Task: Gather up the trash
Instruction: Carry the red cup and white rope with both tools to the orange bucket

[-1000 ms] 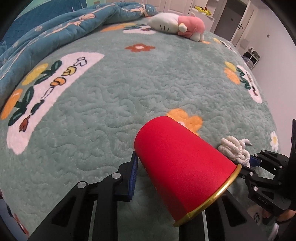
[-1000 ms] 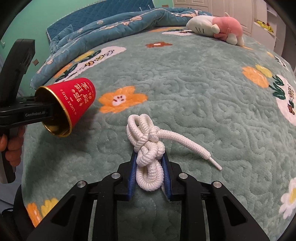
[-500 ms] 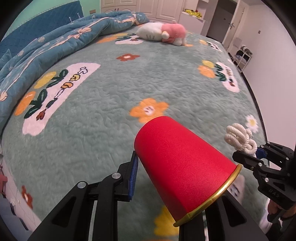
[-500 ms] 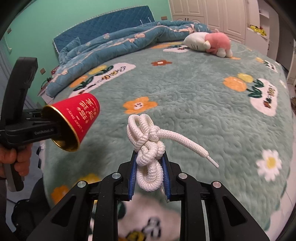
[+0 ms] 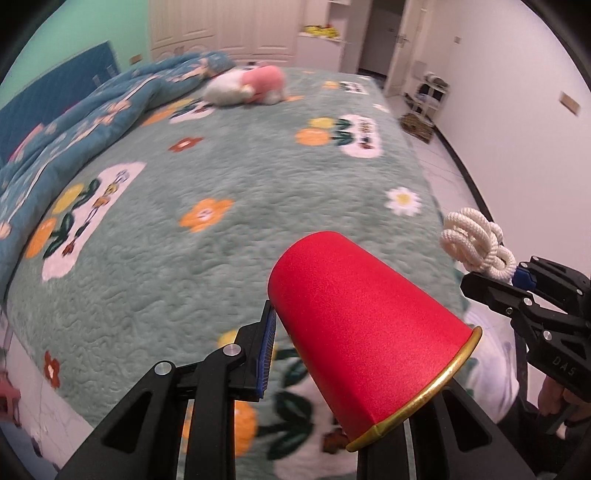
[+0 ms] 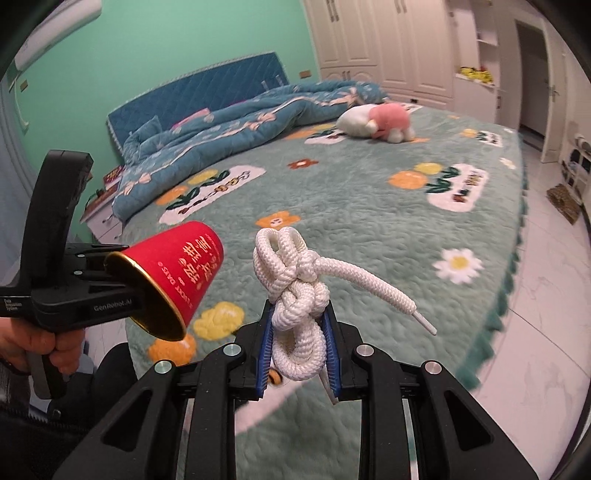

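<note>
Bed covered by green quilted bedspread [image 6: 369, 229], printed with orange flowers, a white daisy and white patches. Blue floral duvet [image 6: 229, 125] bunched toward the blue headboard [image 6: 199, 88]. Pink-and-white plush toy [image 6: 376, 123] lies on the far side (blurred). Cream wardrobes [image 6: 369, 33] behind; white tiled floor [image 6: 546, 295].

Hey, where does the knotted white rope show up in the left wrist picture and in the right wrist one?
Left wrist view: the white rope is at the right edge, clamped in the right tongs.
Right wrist view: lower centre, between the blue pads.
Shared landmark: the pink and white plush toy on the bed.
</note>
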### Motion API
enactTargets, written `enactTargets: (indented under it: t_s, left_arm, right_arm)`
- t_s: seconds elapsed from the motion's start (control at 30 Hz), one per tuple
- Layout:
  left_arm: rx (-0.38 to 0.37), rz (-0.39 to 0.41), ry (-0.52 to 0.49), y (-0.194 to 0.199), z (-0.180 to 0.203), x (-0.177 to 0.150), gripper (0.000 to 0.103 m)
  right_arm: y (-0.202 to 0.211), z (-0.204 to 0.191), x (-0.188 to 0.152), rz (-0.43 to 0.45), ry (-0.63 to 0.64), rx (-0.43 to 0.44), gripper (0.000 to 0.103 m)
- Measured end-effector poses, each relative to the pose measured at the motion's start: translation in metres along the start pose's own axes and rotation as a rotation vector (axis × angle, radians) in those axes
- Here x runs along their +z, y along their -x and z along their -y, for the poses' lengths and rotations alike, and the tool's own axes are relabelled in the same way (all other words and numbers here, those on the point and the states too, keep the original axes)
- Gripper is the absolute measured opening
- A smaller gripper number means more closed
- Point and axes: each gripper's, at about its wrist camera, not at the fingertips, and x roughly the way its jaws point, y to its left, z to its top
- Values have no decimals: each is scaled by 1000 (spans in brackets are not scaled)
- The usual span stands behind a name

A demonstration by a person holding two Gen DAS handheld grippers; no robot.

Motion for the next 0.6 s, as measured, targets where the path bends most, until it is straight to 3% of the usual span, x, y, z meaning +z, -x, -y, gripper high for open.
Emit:
enactTargets:
  t_s: [0.33, 0.6]
  left_arm:
    - [-78, 34, -178, 11, 89, 5, 24]
    - [-172, 20, -362, 2, 181, 8, 24]
  right_arm:
    - [88, 45, -50, 97, -128, -113, 25]
    - [149, 95, -97, 156, -260, -235, 25]
